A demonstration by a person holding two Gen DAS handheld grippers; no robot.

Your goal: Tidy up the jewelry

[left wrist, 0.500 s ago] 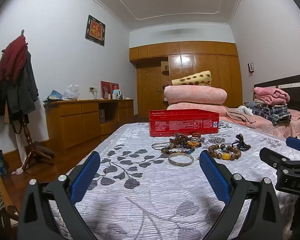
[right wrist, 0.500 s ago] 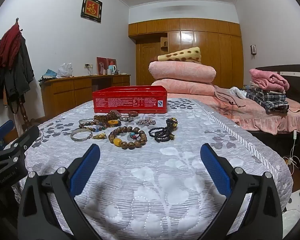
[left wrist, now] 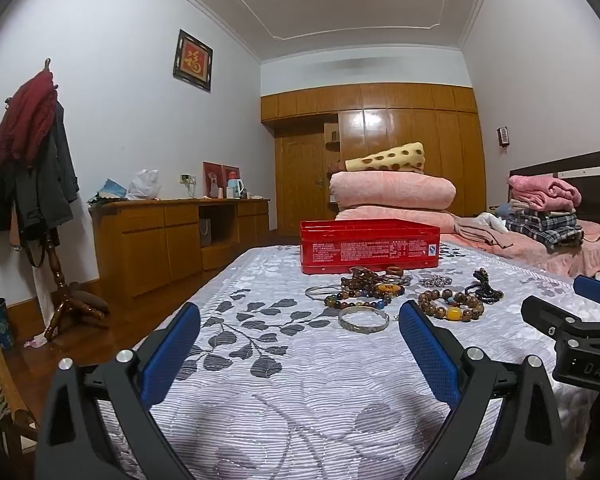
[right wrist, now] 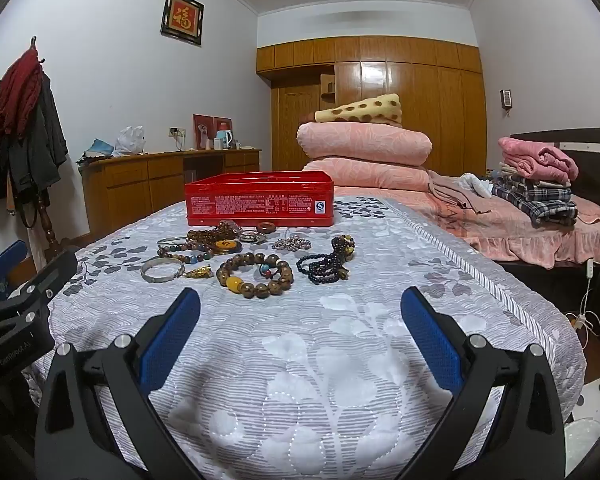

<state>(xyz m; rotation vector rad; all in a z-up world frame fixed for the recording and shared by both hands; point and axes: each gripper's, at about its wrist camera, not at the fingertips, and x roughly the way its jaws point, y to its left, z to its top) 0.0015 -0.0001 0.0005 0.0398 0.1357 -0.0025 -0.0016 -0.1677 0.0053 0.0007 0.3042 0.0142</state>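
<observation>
A pile of jewelry lies on the grey leaf-patterned bedspread [right wrist: 340, 360] in front of an open red tin box [right wrist: 259, 199], also seen in the left wrist view [left wrist: 370, 246]. It includes a silver bangle [right wrist: 162, 270] [left wrist: 363, 319], a large brown bead bracelet with a yellow bead [right wrist: 255, 275] [left wrist: 450, 304], a dark bead string [right wrist: 326, 262] and several smaller bead bracelets [right wrist: 204, 242]. My left gripper [left wrist: 298, 336] is open and empty, short of the bangle. My right gripper [right wrist: 300, 324] is open and empty, short of the brown bracelet.
Folded pink quilts [right wrist: 364, 152] and a stack of clothes [right wrist: 536, 184] lie on the bed behind the box. A wooden sideboard [left wrist: 180, 236] and a coat stand [left wrist: 32, 184] stand along the left wall. The bedspread's right edge [right wrist: 540, 300] drops to the floor.
Both grippers have dropped very slightly; the scene sits marginally higher in each view. Nothing on the bed has moved.
</observation>
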